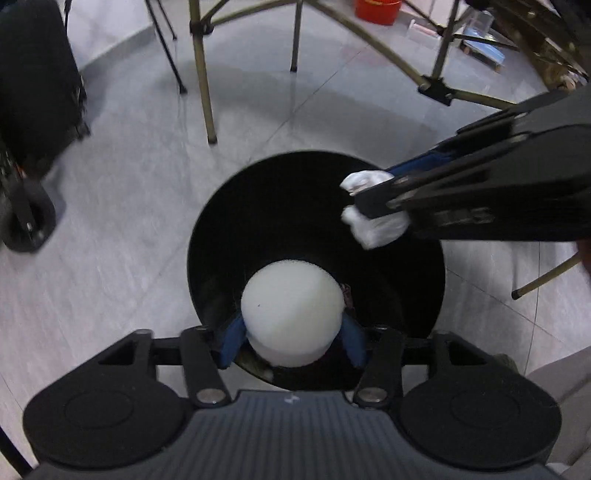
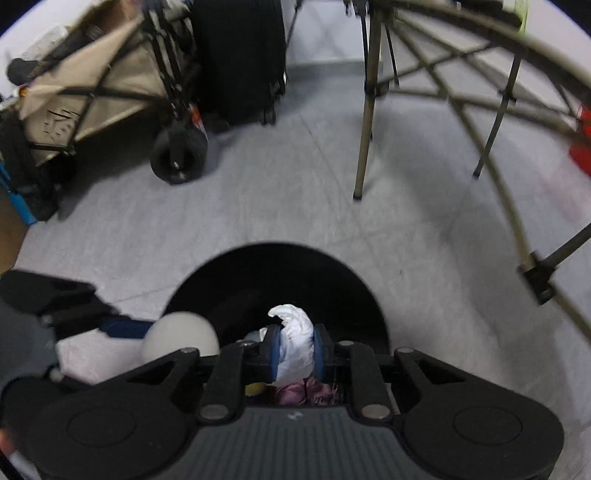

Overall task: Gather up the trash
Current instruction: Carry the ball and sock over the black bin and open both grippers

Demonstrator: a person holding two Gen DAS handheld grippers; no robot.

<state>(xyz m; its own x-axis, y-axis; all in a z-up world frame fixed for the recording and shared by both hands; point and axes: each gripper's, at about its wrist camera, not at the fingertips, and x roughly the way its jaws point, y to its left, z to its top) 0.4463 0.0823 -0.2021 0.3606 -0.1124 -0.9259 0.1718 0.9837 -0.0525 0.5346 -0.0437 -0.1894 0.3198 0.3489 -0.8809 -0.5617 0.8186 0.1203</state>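
A round black trash bin (image 1: 221, 221) stands on the grey floor, open at the top; it also shows in the right wrist view (image 2: 229, 280). My left gripper (image 1: 291, 343) is shut on a white foam cup (image 1: 291, 306) and holds it over the near rim of the bin. My right gripper (image 2: 295, 350) is shut on a crumpled white tissue (image 2: 293, 339) and holds it over the bin; it shows in the left wrist view (image 1: 373, 205) above the bin's right rim with the tissue (image 1: 380, 229). Purple and yellow trash (image 2: 306, 393) lies inside the bin.
Folding table legs (image 1: 203, 85) stand behind the bin. A black suitcase (image 2: 240, 55) and a beige wagon with a black wheel (image 2: 177, 155) stand at the left. A red bucket (image 1: 376, 11) sits far back.
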